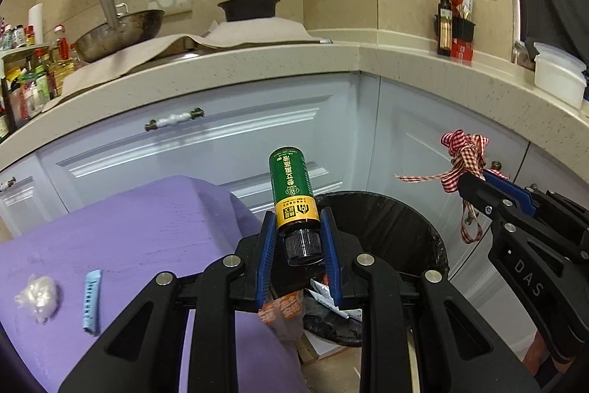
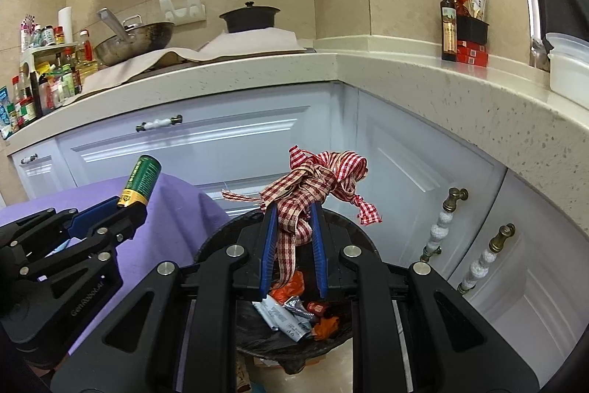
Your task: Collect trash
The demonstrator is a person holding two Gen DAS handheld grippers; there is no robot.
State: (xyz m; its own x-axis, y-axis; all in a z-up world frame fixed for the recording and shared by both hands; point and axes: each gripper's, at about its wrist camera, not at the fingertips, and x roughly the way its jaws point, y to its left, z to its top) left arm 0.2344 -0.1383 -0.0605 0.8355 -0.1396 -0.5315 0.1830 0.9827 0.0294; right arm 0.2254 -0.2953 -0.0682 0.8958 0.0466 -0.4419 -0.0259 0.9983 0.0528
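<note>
Left gripper (image 1: 299,227) clamps bottle (image 1: 292,188) — wrappers (image 2: 291,315) fill bin (image 2: 221,238).

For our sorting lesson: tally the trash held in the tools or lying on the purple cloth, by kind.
Bottles: 1, green bottle in left tool
Ribbons: 1, checked ribbon in right tool
Sachets: 1
Plastic wads: 1
Total: 4
</note>
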